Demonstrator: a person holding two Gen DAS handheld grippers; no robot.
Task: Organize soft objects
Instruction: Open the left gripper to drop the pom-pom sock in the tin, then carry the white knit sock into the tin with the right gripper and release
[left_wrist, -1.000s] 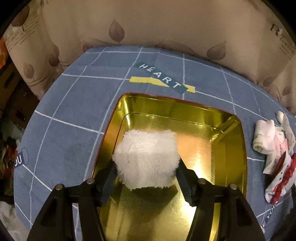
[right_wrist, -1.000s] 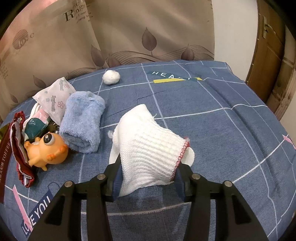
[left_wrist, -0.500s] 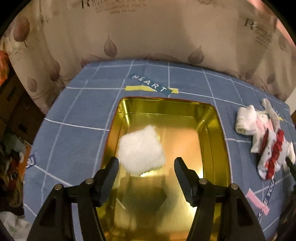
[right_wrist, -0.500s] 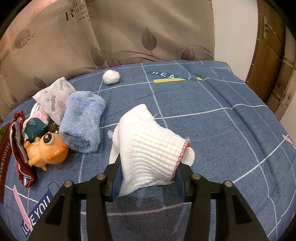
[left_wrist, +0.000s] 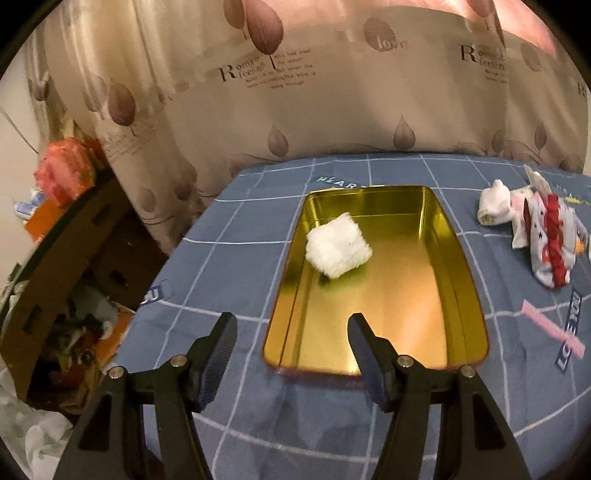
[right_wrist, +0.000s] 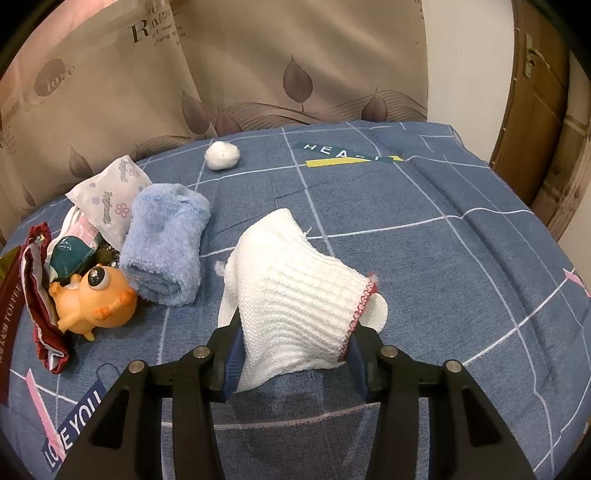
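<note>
Blue grid tablecloth (right_wrist: 424, 258) over the tabletop, leaf-print curtain behind. Right hand-held gripper (right_wrist: 293, 354) is clamped on the white knit cloth (right_wrist: 295, 295); its jaws have just been closing a bit more, cloth bunched between the pads, far end draping to the tablecloth. Left hand-held gripper (left_wrist: 291, 343) is apart and empty, sitting just short of the near rim of the gold tin tray (left_wrist: 465, 280). Fluffy white pad (left_wrist: 337, 244) lies in the tray's far-left part. Key relation: the tray's long axis runs straight away from the left gripper; the tray doesn't show in the right view at all, so I judge the knit cloth has to travel left, past the blue rolled towel (right_wrist: 166, 243) and orange squeeze toy (right_wrist: 92, 299).
</note>
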